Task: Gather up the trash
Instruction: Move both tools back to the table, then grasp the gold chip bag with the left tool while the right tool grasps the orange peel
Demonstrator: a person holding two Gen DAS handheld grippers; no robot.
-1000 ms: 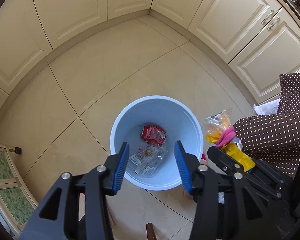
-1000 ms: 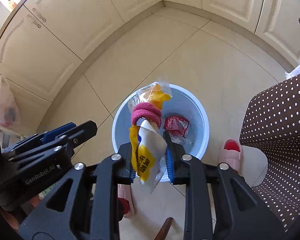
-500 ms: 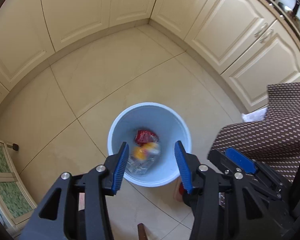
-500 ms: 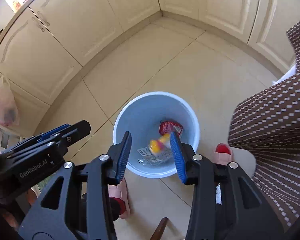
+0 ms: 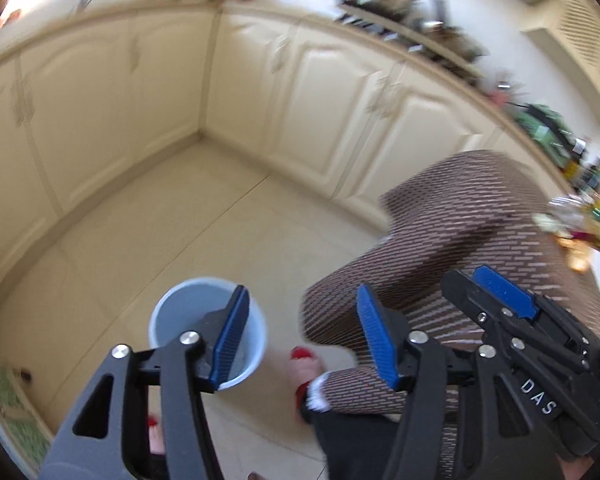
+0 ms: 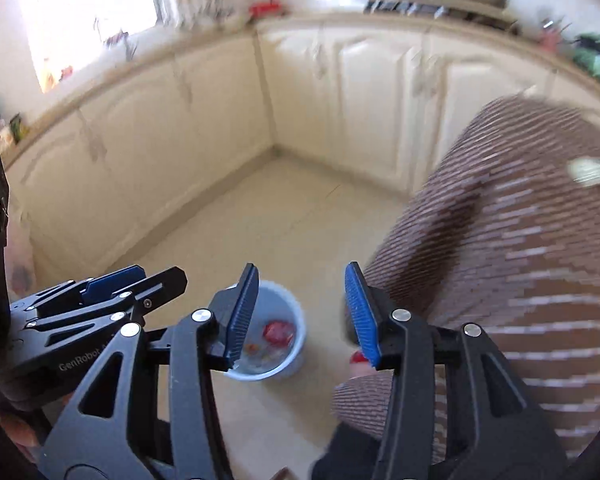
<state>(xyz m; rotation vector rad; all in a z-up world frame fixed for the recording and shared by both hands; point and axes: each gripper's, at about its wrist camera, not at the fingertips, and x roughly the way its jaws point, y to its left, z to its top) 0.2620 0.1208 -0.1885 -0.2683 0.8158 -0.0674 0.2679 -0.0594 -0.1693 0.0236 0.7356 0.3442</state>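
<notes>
- Clearly, in the left wrist view, my left gripper (image 5: 300, 338) had its jaws opening with nothing between them; the pale blue bin (image 5: 180, 300) sat on the tiled floor (image 5: 180, 220) below, beside the spotted cloth (image 5: 460, 240).
- Through the right wrist view, my right gripper (image 6: 300, 312) was likewise empty, jaws spreading; a red wrapper (image 6: 278, 332) lay inside the bin (image 6: 292, 320).
- I judged one drop finished; next I needed fresh trash, perhaps the blurred bits on the cloth-covered desk (image 6: 592, 172).
</notes>
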